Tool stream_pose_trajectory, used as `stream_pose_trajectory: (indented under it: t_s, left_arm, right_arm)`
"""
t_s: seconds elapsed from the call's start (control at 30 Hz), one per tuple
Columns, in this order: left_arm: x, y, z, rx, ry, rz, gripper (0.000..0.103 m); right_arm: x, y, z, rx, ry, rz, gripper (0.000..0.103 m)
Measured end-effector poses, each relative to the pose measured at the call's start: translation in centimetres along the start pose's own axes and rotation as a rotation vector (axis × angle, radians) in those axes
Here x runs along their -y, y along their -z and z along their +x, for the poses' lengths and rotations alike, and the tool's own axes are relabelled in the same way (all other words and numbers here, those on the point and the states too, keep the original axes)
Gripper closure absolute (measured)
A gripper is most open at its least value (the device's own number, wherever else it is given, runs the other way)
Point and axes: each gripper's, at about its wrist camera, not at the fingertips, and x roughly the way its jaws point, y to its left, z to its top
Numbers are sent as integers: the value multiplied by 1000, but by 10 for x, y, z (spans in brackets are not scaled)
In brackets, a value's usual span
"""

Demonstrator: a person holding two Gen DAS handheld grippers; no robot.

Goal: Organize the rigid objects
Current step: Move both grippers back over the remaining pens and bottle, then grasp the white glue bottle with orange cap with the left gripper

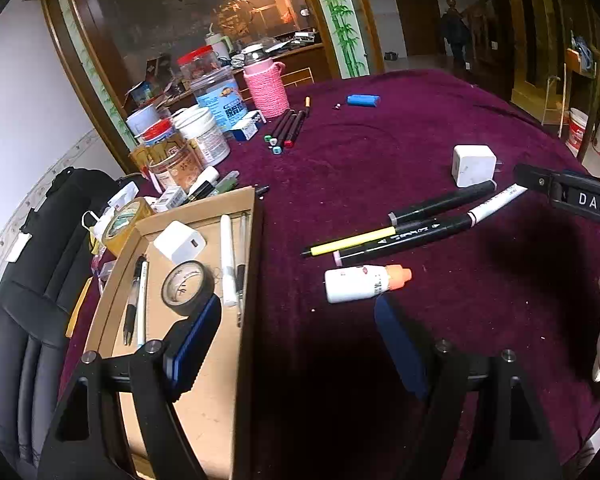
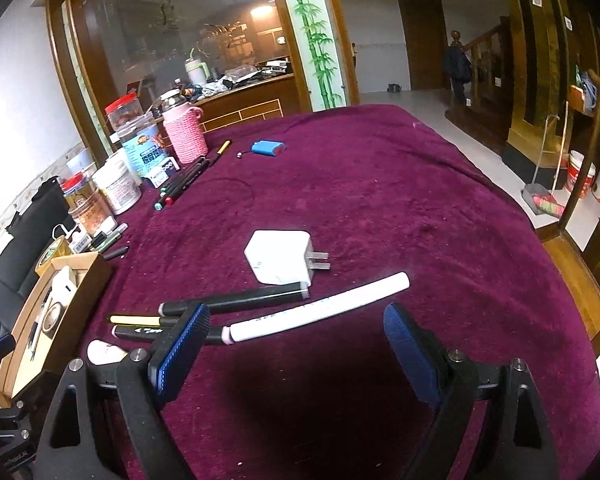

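Seen only from the left wrist: inside of shallow brown cardboard tray point(image 1: 204, 360) at 9 o'clock, holding black tape roll point(image 1: 187, 287), white cube charger point(image 1: 179, 241) and pens. Only from the right wrist: metal prongs on second white plug charger point(image 2: 279, 256). Just beyond, at 12 o'clock, long white-barrelled marker point(image 2: 320, 309) lying flat on maroon velvet tablecloth point(image 2: 380, 184), touching black markers. Left gripper point(image 1: 296, 336) spread wide, empty. Right gripper point(image 2: 296, 344) likewise apart, empty.

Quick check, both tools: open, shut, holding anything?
Left tool: open, holding nothing, above the tablecloth just short of the white bottle.
Right tool: open, holding nothing, above the white-capped marker.
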Motion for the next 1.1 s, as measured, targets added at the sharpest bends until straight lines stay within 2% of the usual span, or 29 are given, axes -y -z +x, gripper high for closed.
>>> stream_pose_trajectory:
  t_s: [0.33,0.4,0.53,0.63,0.77,0.9,0.97,1.1]
  left_arm:
    - [13,0,22,-69,42,8,24]
    - [13,1,31,-101,79,-9,25]
    - [6,3,57,-209,204,-117,25]
    - [4,5,73,-257,246,-188,25]
    - [7,-3,78,-236,242,-213,25]
    - [15,-11,94,-265,274,-235,25]
    - [20,-16,98,-254,260,-227,24]
    - [31,-28,103,-227,295,-208,24]
  right_arm:
    - [24,-2,11,-11,8,66,12]
    - [28,-2,13,-20,-1,89,12]
    - [33,-2,15,-23,-10,110,12]
    - [35,-2,18,-35,-13,119,12]
    - [34,0,23,-58,-10,118,12]
    - [33,0,23,-58,-4,114,12]
    - [33,1,23,-61,-2,112,12]
    - [32,1,26,-73,1,107,12]
